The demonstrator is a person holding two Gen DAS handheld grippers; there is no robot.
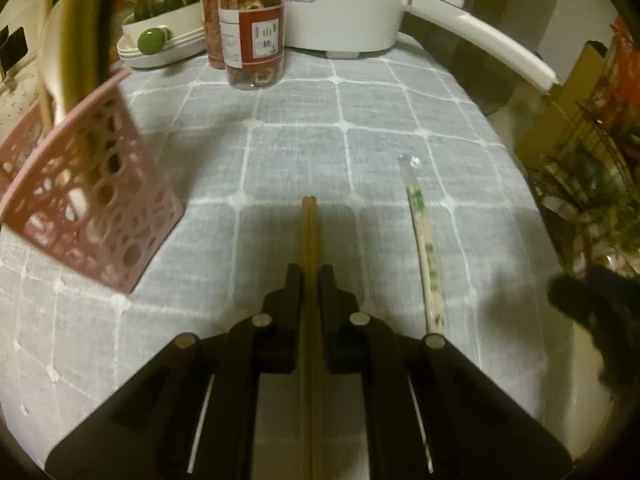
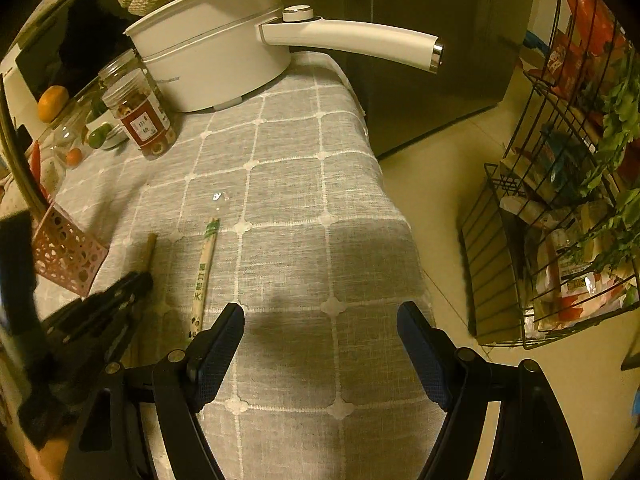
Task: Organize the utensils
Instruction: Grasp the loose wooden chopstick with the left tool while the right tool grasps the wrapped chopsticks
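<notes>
My left gripper (image 1: pixel 310 270) is shut on a pair of brown chopsticks (image 1: pixel 310 232) that point forward over the grey checked tablecloth (image 1: pixel 300 140). A pink perforated utensil basket (image 1: pixel 80 208) stands to its left, with long utensils sticking up out of it. A wrapped pair of disposable chopsticks (image 1: pixel 426 256) lies on the cloth to the right of my left gripper. In the right wrist view it (image 2: pixel 204 268) lies left of my right gripper (image 2: pixel 320 316), which is open and empty above the cloth. The left gripper (image 2: pixel 116 292) and basket (image 2: pixel 66 256) show at the left there.
A white electric pot (image 1: pixel 340 4) with a long handle (image 2: pixel 352 38) stands at the back. Clear jars (image 1: pixel 252 32) and a white dish with fruit (image 1: pixel 160 36) stand beside it. The table edge drops off on the right, where a wire rack (image 2: pixel 560 200) stands on the floor.
</notes>
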